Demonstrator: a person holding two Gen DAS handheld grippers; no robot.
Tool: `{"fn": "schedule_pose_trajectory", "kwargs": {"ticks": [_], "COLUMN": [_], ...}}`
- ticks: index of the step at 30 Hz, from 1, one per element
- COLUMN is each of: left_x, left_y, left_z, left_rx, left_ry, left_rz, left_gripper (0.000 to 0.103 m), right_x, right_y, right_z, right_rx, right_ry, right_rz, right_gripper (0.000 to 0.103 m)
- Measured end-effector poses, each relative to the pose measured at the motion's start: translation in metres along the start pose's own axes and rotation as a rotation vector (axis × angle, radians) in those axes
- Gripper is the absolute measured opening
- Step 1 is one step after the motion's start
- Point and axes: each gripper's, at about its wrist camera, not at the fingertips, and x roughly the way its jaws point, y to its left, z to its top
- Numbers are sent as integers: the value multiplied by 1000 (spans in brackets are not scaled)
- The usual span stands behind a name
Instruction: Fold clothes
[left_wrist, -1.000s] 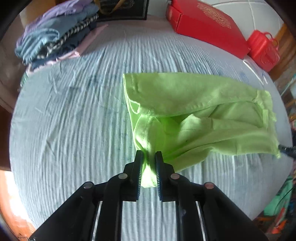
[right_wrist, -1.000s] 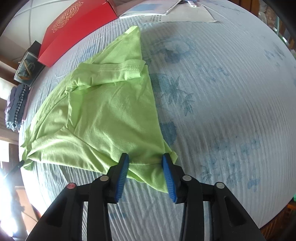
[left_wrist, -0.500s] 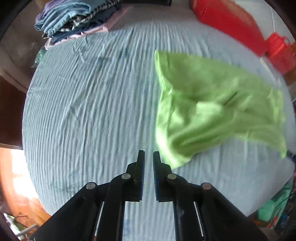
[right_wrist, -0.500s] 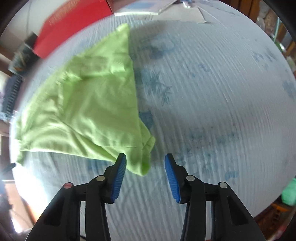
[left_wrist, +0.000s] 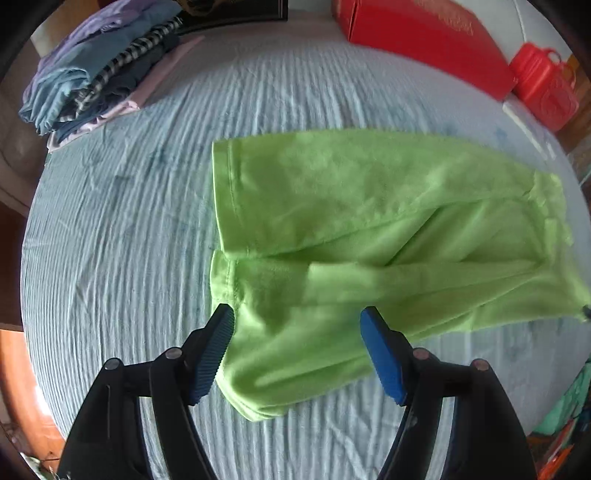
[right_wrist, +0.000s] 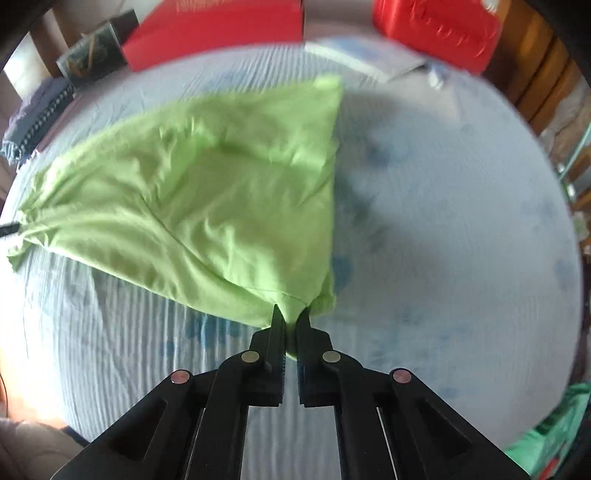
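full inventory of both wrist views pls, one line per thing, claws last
green shirt: 1, lime green, partly folded, middle of the bed
bedsheet: 1, pale blue with faint darker print, under the shirt
stack of folded clothes: 1 pile, blue, lilac, striped, pink at bottom, far left corner of the bed
red box: 1, red, flat, far edge
red container: 1, red, with handle, right of the box
papers: a few, white and blue, blurred, far edge
left claw: 1, black with blue pads, open, straddling the shirt's near corner
right claw: 1, black, shut on a shirt corner
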Motion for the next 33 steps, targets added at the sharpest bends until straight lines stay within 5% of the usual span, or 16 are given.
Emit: {"fn": "schedule_pose_trajectory", "kwargs": {"ticks": [3,6,12,18,24,30,33], "left_x": [10,2,-49,-41,-31,-26,-27], "left_y": [-2,2,4,-35,-120,-218,-266], "left_z": [-6,-3,8,1,-21,-49,-67], "left_rx": [22,13,-45,-135,-256,-443,-584], "left_ry": [21,38,-104,-65,-69,-125,-106], "left_rz": [30,11,-76,-177,-218,-130,-82], "left_gripper": [77,77,77,77,77,77,77], "right_x": [7,15,-37,-31,6,37,48], "right_y": [-26,-38,-40,-17,-10,-41,-62], "right_z": [-12,-21,4,61,109,143,158], "right_rx": [23,70,180,31,-218,-555,-695], "right_ry": [90,155,-27,-52,-34,-31,-27], "right_rz": [-67,-47,154,238,307,418,478], "right_gripper": [5,21,23,23,27,28,36]}}
